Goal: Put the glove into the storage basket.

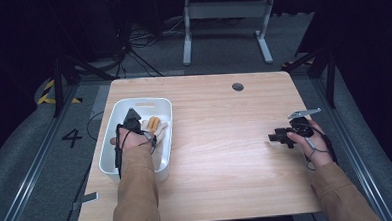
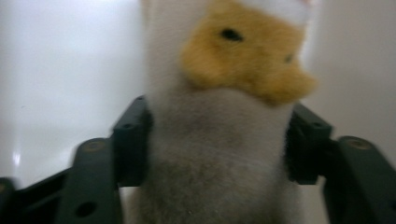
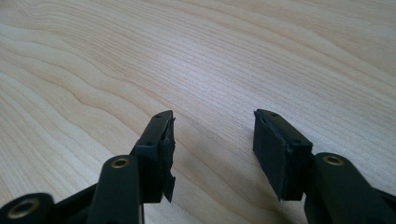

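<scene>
So the left gripper (image 1: 146, 128) is down inside the white bin (image 1: 113, 123) at the left side of the table (image 1: 221, 154), and its jaws are closed in on a plush toy (image 2: 219, 140), one jaw on each side of the soft grey-white body. In the left gripper view you can see the fur bulging a bit past the pads, so it looks like a proper squeeze and not just a touch. The toy has a yellow-orange patch with dark dots up top; in the high view its yellow bits (image 1: 154, 124) peek out just past the gripper, still inside the bin.

Handling-wise, my guess is this thing is super light and squishy. No worry about breaking it, but stuffed fabric compresses a lot, so a shallow pinch on loose fur could slip out once it lifts. Grabbing across the thick middle of the body like this seems the right call, better than going for an ear or limb that'd let it dangle and swing. Can't tell if it's resting on the bin floor or already off it.

The right gripper (image 1: 281, 136) sits over at the right side of the table, well apart from the bin, jaws spread fairly wide with nothing between them, just bare wood underneath.
</scene>
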Demonstrator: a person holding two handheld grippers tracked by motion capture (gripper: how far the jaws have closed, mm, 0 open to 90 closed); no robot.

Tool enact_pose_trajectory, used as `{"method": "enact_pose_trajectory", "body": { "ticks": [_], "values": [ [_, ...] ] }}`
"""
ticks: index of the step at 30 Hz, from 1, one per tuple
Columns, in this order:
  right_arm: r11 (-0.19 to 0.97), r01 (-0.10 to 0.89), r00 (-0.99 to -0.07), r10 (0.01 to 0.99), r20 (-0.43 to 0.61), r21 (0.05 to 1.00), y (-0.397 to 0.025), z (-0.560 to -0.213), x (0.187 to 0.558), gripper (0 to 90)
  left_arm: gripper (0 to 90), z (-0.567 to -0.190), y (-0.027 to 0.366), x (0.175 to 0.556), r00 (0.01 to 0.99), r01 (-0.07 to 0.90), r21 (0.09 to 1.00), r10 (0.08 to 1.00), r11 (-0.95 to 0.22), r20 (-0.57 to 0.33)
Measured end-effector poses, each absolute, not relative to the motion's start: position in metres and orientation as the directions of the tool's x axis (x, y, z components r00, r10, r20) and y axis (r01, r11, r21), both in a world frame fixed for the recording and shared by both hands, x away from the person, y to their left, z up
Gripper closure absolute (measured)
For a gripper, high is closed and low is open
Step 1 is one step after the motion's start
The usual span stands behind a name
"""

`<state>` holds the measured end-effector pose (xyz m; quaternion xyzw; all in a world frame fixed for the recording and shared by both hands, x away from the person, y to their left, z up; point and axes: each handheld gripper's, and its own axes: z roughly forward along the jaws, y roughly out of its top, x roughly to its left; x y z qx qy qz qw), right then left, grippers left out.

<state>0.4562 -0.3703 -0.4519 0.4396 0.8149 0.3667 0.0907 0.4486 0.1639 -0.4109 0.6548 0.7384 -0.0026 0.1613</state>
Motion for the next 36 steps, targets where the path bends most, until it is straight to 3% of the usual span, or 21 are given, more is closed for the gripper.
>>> {"method": "enact_pose_trajectory", "body": {
  "ticks": [5, 12, 24, 36],
  "values": [
    [0.342, 0.652, -0.595, 0.784, 0.178, 0.677, -0.37, -0.452, 0.456, 48.8, 32.7, -0.406, 0.159, 0.449, -0.071, 0.974, 0.195, 0.971, 0.118, -0.23],
    [0.341, 0.651, -0.594, 0.785, 0.177, 0.678, -0.37, -0.452, 0.456, 48.7, 18.5, -0.404, 0.155, 0.451, -0.074, 0.979, 0.173, 0.975, 0.112, -0.212],
    [0.338, 0.656, -0.588, 0.789, 0.176, 0.675, -0.371, -0.452, 0.456, 48.1, 20.0, -0.389, 0.153, 0.452, -0.016, 0.974, 0.221, 0.983, 0.056, -0.181],
    [0.333, 0.654, -0.586, 0.791, 0.176, 0.68, -0.373, -0.452, 0.456, 47.4, 27.0, -0.357, 0.147, 0.452, 0.091, 0.915, 0.403, 0.985, -0.023, -0.149]
  ]
}}
